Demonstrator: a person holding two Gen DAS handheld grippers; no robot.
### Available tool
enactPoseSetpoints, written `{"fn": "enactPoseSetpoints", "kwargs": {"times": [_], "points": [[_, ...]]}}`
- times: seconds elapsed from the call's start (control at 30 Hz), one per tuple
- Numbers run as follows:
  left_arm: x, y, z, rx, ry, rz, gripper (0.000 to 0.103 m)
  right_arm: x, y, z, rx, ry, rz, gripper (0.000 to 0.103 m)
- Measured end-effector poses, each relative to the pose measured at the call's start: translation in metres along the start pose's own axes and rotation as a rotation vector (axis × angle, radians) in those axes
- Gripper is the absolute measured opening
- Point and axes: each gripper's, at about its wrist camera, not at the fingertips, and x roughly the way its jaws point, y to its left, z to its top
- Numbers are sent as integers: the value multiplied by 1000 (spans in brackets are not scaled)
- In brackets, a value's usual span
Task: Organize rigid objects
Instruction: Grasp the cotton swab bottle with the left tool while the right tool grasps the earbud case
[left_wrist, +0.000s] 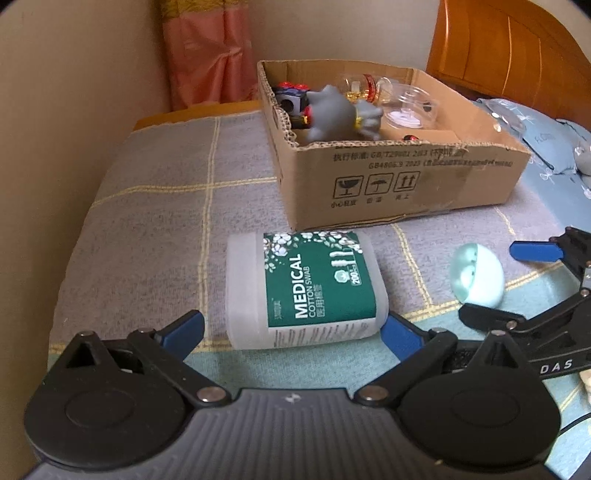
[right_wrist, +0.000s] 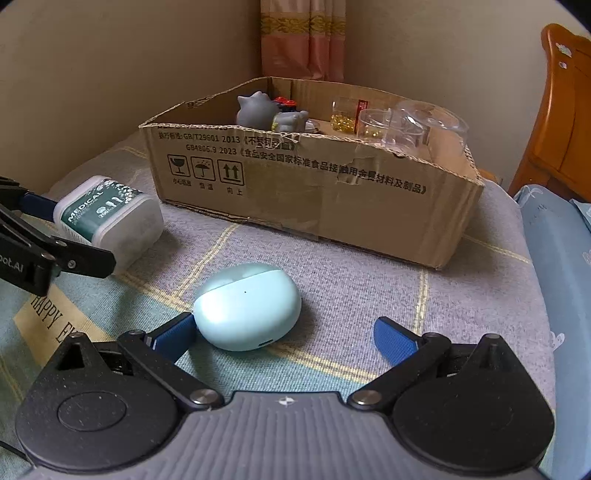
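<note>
A cotton swab box with a green label lies on its side on the bed, between the wide-open fingers of my left gripper; the jaws do not press it. It also shows in the right wrist view. A mint earbud case lies between the open fingers of my right gripper, its left side touching the left pad. The case and my right gripper also show in the left wrist view. A cardboard box stands behind, also in the right wrist view.
The box holds a grey toy, clear plastic cups, a jar of yellow beads and small red and black items. The wall runs along the left. A wooden headboard and blue pillows are on the right.
</note>
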Motion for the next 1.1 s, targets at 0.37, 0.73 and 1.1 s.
{"fn": "enactPoseSetpoints", "kwargs": {"times": [0.37, 0.73, 1.1], "points": [[13, -5, 14, -31, -4, 9, 101, 13, 11, 14, -90, 7, 80, 103], [14, -2, 17, -50, -11, -4, 89, 5, 18, 11, -117, -18, 116, 76], [16, -6, 21, -33, -9, 5, 85, 3, 16, 13, -135, -13, 98, 68]]}}
